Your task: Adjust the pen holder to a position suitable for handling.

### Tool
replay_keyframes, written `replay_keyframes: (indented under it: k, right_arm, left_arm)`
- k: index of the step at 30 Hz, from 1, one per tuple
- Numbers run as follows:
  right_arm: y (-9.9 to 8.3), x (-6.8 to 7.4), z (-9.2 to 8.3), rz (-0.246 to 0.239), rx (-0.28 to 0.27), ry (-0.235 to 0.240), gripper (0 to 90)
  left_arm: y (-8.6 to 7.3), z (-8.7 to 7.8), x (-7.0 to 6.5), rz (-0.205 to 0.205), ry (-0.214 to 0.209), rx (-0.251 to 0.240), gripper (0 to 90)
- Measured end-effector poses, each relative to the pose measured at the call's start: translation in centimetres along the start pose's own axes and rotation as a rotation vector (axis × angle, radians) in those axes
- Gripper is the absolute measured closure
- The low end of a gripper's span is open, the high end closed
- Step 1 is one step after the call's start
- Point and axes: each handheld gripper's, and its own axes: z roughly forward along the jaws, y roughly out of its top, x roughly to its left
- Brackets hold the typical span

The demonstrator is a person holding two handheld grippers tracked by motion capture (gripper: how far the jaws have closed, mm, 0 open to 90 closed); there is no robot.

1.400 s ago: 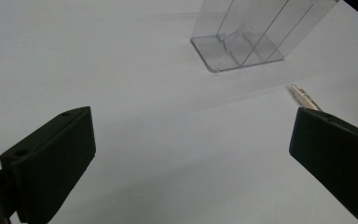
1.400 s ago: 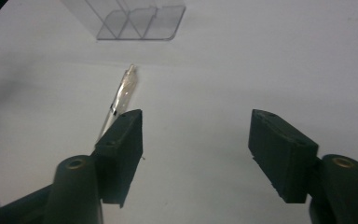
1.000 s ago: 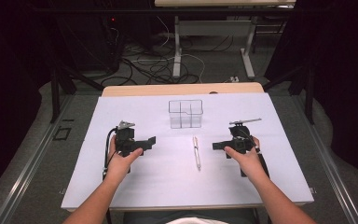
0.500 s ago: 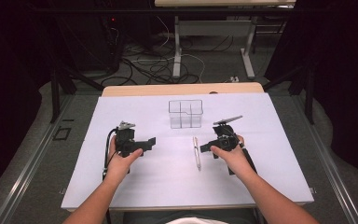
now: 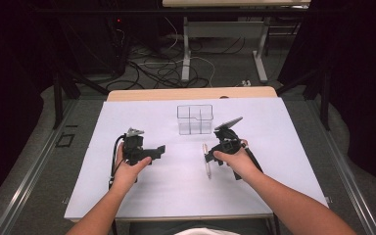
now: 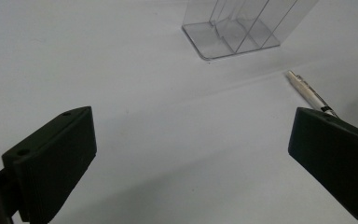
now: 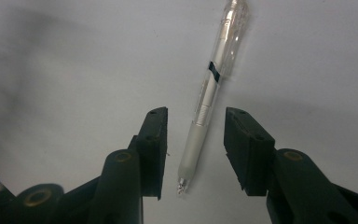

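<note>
One pen (image 6: 310,93) end behind left gripper (image 6: 191,163)

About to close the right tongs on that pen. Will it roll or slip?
The pen lies flat between the open right tongs; its round, smooth barrel will likely roll if one jaw touches first. It looks slim, rigid and probably light. The matte grip section near the tip may slip less than the clear plastic.
</note>
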Motion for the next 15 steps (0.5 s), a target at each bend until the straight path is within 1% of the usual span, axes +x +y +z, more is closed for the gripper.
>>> replay_keyframes:
  k: [1, 2, 3, 5, 7, 8, 9, 10, 11, 12, 13, 14, 15]
  right_arm:
    - [0.1, 0.2, 0.1, 0.004, 0.024, -0.017, 61.5]
    - [0.1, 0.3, 0.4, -0.014, 0.017, -0.016, 63.5]
    - [0.1, 0.3, 0.4, -0.014, 0.017, -0.016, 63.5]
    - [0.0, 0.4, 0.9, 0.005, 0.012, -0.014, 65.6]
    - [-0.1, 0.3, 1.1, -0.001, 0.017, -0.020, 66.3]
    - [-0.1, 0.3, 1.2, 0.015, 0.017, -0.013, 66.7]
    - [-0.1, 0.2, 1.3, 0.012, 0.012, -0.018, 67.2]
    - [-0.2, 0.0, 1.5, 0.021, 0.004, -0.011, 67.7]
    - [-0.2, -0.1, 1.4, 0.034, 0.031, -0.019, 67.9]
    - [-0.2, -0.2, 1.5, 0.038, 0.040, -0.020, 68.2]
    - [-0.2, -0.3, 1.6, 0.044, 0.038, -0.020, 68.4]
    - [-0.3, -0.5, 1.7, 0.029, 0.034, -0.024, 68.5]
    - [-0.4, -0.5, 2.0, 0.060, 0.008, -0.003, 68.6]
  left_arm:
    - [0.0, 0.0, 0.0, 0.000, 0.000, 0.000, 1.0]
    - [0.0, 0.0, 0.0, -0.001, -0.001, -0.001, 1.0]
    - [0.0, 0.0, 0.0, -0.001, -0.001, -0.001, 1.0]
    - [0.0, 0.0, 0.0, -0.004, 0.000, -0.001, 1.0]
    - [0.0, 0.0, 0.1, -0.004, -0.001, -0.001, 1.1]
    - [0.0, 0.0, 0.1, -0.003, 0.000, 0.000, 1.1]
    - [0.0, 0.0, 0.1, -0.003, -0.001, 0.000, 1.1]
    - [0.0, 0.0, 0.1, -0.002, -0.001, 0.001, 1.1]
    - [0.0, 0.0, 0.1, -0.002, 0.000, 0.001, 1.1]
    - [0.0, 0.0, 0.0, -0.001, -0.001, 0.000, 1.2]
    - [0.0, 0.0, 0.0, 0.000, 0.001, 0.003, 1.2]
    - [0.0, 0.0, 0.0, 0.003, 0.000, 0.004, 1.1]
    - [0.0, 0.0, 0.0, 0.003, 0.002, 0.006, 1.1]
